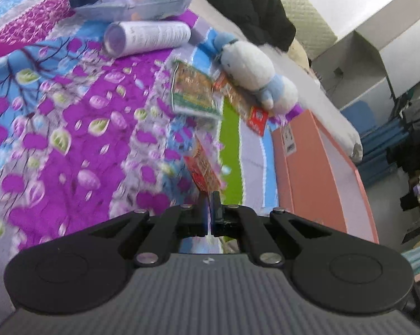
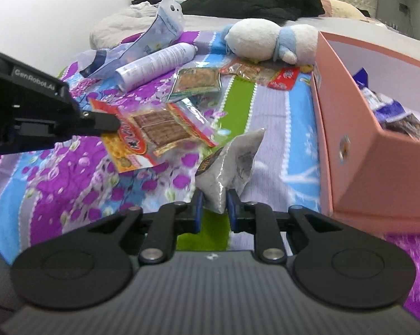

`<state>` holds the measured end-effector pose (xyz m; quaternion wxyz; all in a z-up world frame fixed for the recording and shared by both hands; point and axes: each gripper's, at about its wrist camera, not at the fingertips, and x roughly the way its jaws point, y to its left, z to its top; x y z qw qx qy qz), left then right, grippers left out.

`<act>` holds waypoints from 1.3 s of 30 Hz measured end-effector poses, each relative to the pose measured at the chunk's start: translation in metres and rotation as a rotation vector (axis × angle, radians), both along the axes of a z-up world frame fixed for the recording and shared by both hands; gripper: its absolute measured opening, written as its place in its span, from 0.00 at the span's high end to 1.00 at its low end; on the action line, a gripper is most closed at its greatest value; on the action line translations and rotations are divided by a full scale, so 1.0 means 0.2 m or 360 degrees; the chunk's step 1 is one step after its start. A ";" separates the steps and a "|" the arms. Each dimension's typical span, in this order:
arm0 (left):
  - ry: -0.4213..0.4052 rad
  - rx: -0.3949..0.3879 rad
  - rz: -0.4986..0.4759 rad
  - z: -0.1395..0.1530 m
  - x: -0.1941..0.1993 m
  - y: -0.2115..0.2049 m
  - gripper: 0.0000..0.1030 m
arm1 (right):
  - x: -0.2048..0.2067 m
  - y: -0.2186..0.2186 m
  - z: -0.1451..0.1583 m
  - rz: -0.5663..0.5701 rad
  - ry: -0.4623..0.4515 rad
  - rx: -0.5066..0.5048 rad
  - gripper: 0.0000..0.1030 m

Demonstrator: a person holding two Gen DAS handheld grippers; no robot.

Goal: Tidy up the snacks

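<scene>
Snacks lay scattered on a floral bedspread (image 2: 70,184) beside a pink box (image 2: 377,167) already holding dark packets. The left gripper (image 1: 210,198) had its jaws closed on the edge of an orange snack packet (image 2: 151,136), lifted above the bedspread. The right gripper (image 2: 212,203) had its jaws clamped on a grey snack pouch (image 2: 232,162), just beside the box's near wall. Farther off lay a green-edged packet (image 2: 197,82), a red-ended packet (image 2: 260,72), a white spray can (image 2: 157,64) and a plush toy (image 2: 268,40).
</scene>
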<state>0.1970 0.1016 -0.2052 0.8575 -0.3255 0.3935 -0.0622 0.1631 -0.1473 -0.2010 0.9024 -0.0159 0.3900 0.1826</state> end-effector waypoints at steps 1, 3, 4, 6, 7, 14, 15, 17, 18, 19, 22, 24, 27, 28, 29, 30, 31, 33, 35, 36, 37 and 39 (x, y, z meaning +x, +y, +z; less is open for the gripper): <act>0.0009 0.0017 -0.0003 0.00 -0.02 0.00 0.98 | -0.02 -0.01 0.00 0.0000 0.0007 0.0004 0.79; 0.0026 0.0028 0.0001 0.00 -0.05 0.00 0.98 | -0.06 -0.04 0.00 -0.0019 0.0036 0.0031 0.79; 0.0036 0.0028 0.0003 0.00 -0.07 0.00 0.98 | -0.08 -0.06 0.00 -0.0025 0.0044 0.0043 0.79; 0.0062 0.0038 0.0000 -0.01 -0.10 -0.02 0.98 | -0.12 -0.08 -0.01 -0.0034 0.0045 0.0036 0.79; 0.0074 0.0044 -0.0008 -0.01 -0.12 -0.03 0.98 | -0.13 -0.09 -0.01 -0.0041 0.0051 0.0037 0.79; 0.0189 0.0089 -0.0079 -0.04 -0.19 -0.10 0.98 | -0.18 -0.16 -0.02 -0.0096 0.0070 0.0046 0.79; 0.0198 0.0092 -0.0082 -0.05 -0.19 -0.11 0.98 | -0.18 -0.16 -0.02 -0.0104 0.0073 0.0046 0.79; 0.0203 0.0118 -0.0091 -0.05 -0.20 -0.12 0.98 | -0.18 -0.18 -0.03 -0.0112 0.0068 0.0039 0.79; 0.0207 0.0123 -0.0099 -0.06 -0.20 -0.12 0.98 | -0.18 -0.18 -0.03 -0.0117 0.0067 0.0035 0.79; 0.0213 0.0124 -0.0108 -0.05 -0.19 -0.12 0.97 | -0.18 -0.18 -0.04 -0.0123 0.0070 0.0031 0.79; 0.0236 0.0191 -0.0129 -0.04 -0.18 -0.13 0.95 | -0.18 -0.19 -0.05 -0.0130 0.0080 0.0043 0.78; 0.0261 0.0249 -0.0188 -0.03 -0.16 -0.14 0.82 | -0.18 -0.19 -0.05 -0.0127 0.0081 0.0044 0.77; 0.0266 0.0339 -0.0209 -0.02 -0.16 -0.13 0.32 | -0.18 -0.20 -0.06 -0.0143 0.0093 0.0043 0.74; 0.0249 0.0366 -0.0218 0.00 -0.16 -0.13 0.26 | -0.18 -0.20 -0.06 -0.0148 0.0097 0.0034 0.71; 0.0235 0.0395 -0.0232 0.01 -0.16 -0.13 0.23 | -0.18 -0.21 -0.06 -0.0153 0.0103 0.0028 0.67; 0.0230 0.0420 -0.0242 0.02 -0.16 -0.13 0.18 | -0.18 -0.21 -0.06 -0.0163 0.0106 0.0031 0.63; 0.0229 0.0448 -0.0245 0.03 -0.15 -0.13 0.13 | -0.18 -0.22 -0.07 -0.0174 0.0110 0.0038 0.50; 0.0224 0.0512 -0.0239 0.04 -0.14 -0.12 0.11 | -0.18 -0.23 -0.07 -0.0193 0.0103 0.0059 0.27; 0.0212 0.0568 -0.0240 0.06 -0.14 -0.12 0.10 | -0.19 -0.24 -0.06 -0.0180 0.0091 0.0085 0.23; 0.0204 0.0600 -0.0230 0.07 -0.14 -0.12 0.10 | -0.19 -0.23 -0.06 -0.0171 0.0095 0.0090 0.23; 0.0194 0.0628 -0.0222 0.08 -0.14 -0.12 0.10 | -0.19 -0.23 -0.06 -0.0171 0.0099 0.0081 0.23; 0.0140 0.0694 -0.0224 0.11 -0.14 -0.13 0.10 | -0.20 -0.22 -0.05 -0.0170 0.0081 0.0072 0.23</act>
